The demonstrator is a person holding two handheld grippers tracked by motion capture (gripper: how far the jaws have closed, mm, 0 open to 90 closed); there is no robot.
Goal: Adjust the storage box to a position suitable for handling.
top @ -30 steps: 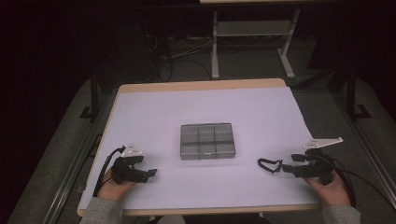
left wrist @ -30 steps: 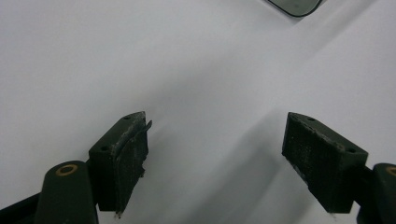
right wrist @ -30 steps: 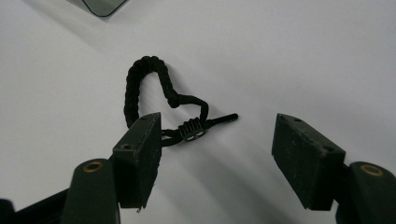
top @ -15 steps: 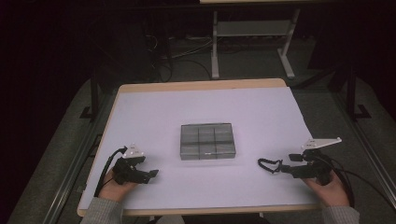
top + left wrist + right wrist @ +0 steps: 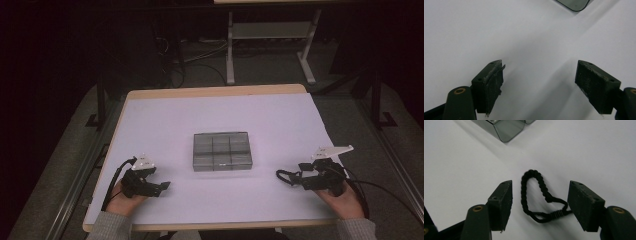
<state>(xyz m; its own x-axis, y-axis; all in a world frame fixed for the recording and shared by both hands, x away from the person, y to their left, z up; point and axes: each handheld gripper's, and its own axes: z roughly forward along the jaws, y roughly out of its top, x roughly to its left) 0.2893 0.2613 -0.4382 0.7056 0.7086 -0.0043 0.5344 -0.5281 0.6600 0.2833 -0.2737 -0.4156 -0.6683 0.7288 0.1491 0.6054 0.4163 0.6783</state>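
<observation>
A clear grey box [image 5: 222, 151] with several compartments sits at the middle of the white-covered table [image 5: 200, 115]. A black braided cord loop [image 5: 284, 176] lies right of it, near the front edge. My right gripper [image 5: 301, 176] is at that loop. In the right gripper view the cord [image 5: 523, 193] lies on the table between the jaws of the right gripper [image 5: 540, 202]; they have just been closing a little but stand wide, not pressing it. My left gripper [image 5: 162, 186] rests front left, and in its own view the left gripper [image 5: 539, 80] stands open over bare table.
The box's corner shows at the top of both gripper views [image 5: 574, 3] [image 5: 506, 130]. Beyond the table's far edge stand a metal frame [image 5: 270, 45] and floor cables [image 5: 190, 55]. Cables trail from both grippers toward the front edge.
My right gripper has moved a little left, toward the cord loop, and up slightly. The left gripper, the box and the cord have stayed put.
</observation>
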